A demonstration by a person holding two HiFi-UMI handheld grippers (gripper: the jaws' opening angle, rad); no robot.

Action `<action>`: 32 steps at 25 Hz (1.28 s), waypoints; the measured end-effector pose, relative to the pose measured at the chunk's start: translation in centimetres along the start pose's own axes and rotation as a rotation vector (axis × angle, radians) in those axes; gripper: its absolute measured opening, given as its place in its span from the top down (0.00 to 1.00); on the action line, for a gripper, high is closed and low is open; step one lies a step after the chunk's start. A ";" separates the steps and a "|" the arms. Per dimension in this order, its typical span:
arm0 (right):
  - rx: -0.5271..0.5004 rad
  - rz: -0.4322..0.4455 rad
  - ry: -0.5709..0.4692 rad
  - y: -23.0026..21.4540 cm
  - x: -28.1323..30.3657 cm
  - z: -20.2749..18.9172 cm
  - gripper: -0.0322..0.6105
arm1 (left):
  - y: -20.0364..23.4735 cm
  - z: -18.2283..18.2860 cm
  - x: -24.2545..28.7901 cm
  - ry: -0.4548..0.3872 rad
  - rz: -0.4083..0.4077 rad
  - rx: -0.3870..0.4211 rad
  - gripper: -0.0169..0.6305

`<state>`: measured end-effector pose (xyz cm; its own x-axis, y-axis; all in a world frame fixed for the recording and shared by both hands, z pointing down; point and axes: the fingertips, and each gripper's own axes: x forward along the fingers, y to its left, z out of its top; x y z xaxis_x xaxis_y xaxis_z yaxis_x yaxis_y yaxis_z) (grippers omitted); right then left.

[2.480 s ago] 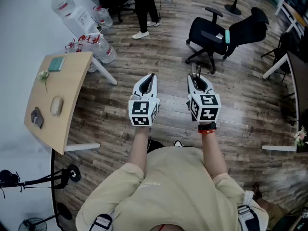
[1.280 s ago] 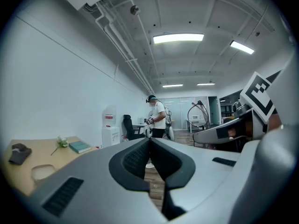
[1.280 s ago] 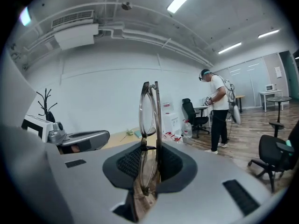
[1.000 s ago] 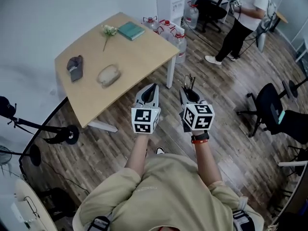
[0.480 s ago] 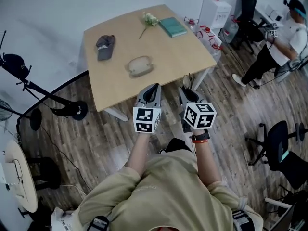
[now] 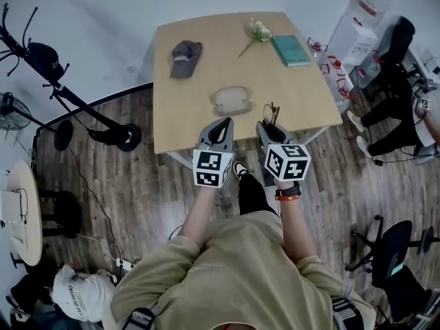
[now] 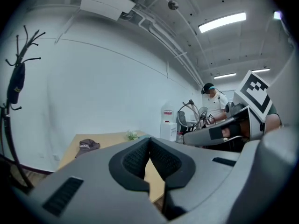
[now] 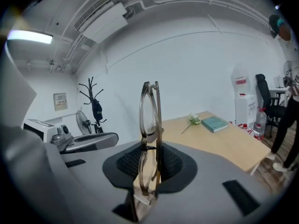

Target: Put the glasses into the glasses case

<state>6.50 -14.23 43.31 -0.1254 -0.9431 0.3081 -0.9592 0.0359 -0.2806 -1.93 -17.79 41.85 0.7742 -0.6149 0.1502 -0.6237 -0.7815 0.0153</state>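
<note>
A beige glasses case (image 6: 232,100) lies closed on the wooden table (image 6: 199,126), just beyond both grippers. My right gripper (image 6: 265,127) is shut on a pair of folded, clear-framed glasses (image 6: 272,114), which stand upright between its pads (image 8: 150,125). The frame's lower lens sits in the right gripper's (image 8: 150,166) grip. My left gripper (image 6: 221,124) hovers over the table's near edge, beside the right one. Its pads meet at the tips with nothing between them, as the left gripper view (image 7: 149,143) shows. The case is hidden in both gripper views.
Also on the table are a dark cap (image 6: 184,57), a flower (image 6: 258,31) and a teal book (image 6: 290,50). A coat stand (image 6: 41,53) and a fan (image 6: 10,105) are at the left. Water bottles (image 6: 337,67), chairs and a person (image 6: 423,105) are at the right.
The table has swung from the left of the view to straight ahead, and both grippers now reach its near edge. The glasses stay clamped in the right gripper.
</note>
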 end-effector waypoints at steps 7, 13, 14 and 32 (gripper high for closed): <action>-0.104 0.098 0.154 -1.8 9.4 3.0 0.82 | 5.9 1.9 7.4 0.022 0.079 -0.026 0.94; -0.098 0.221 0.229 -4.9 15.4 5.1 0.82 | 9.3 1.9 13.7 0.071 0.129 -0.046 0.94; -0.098 0.244 0.244 -5.2 16.4 5.2 0.82 | 9.8 1.8 14.6 0.080 0.133 -0.047 0.94; -0.348 0.667 0.795 -10.1 30.4 -1.8 0.82 | 17.2 -4.7 24.4 0.200 0.203 -0.085 0.94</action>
<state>11.90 -42.69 57.16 -0.6542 -0.2210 0.7233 -0.6410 0.6695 -0.3753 5.71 -45.74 50.38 0.6016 -0.7180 0.3501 -0.7767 -0.6282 0.0463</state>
